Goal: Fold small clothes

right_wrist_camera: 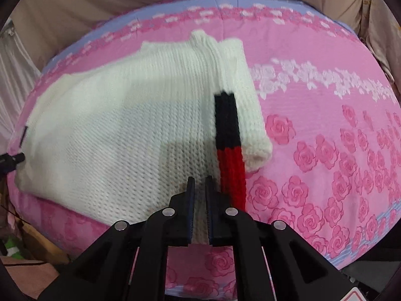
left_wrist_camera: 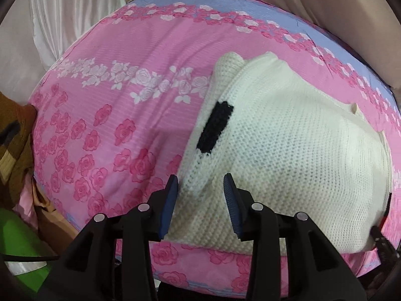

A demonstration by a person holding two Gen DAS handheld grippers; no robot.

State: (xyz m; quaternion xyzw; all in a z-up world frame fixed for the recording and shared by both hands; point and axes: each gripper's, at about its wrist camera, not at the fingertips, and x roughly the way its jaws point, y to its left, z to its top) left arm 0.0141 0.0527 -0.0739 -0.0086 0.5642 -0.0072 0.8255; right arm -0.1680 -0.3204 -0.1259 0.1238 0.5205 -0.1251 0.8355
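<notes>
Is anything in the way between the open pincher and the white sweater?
Nothing visible is. The left gripper hangs open right over the near edge of the white sweater, with only knit between its fingers. The right gripper is already shut on the sweater's edge.

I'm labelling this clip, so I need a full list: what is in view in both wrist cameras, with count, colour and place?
knitted sweater: one, cream white with a black and red stripe, lying on the bed's near part.
bedsheet: one, pink with rose print and a lilac far border, under the sweater.
drapes: pale white and beige cloth, behind the bed.
brown cloth: one, at the left view's left edge, beside the bed.
green thing: one, low left in the left view; cannot tell what.
left gripper: black with blue pads, open over the sweater's near edge.
right gripper: black, jaws nearly together with the sweater's near hem between them.
</notes>
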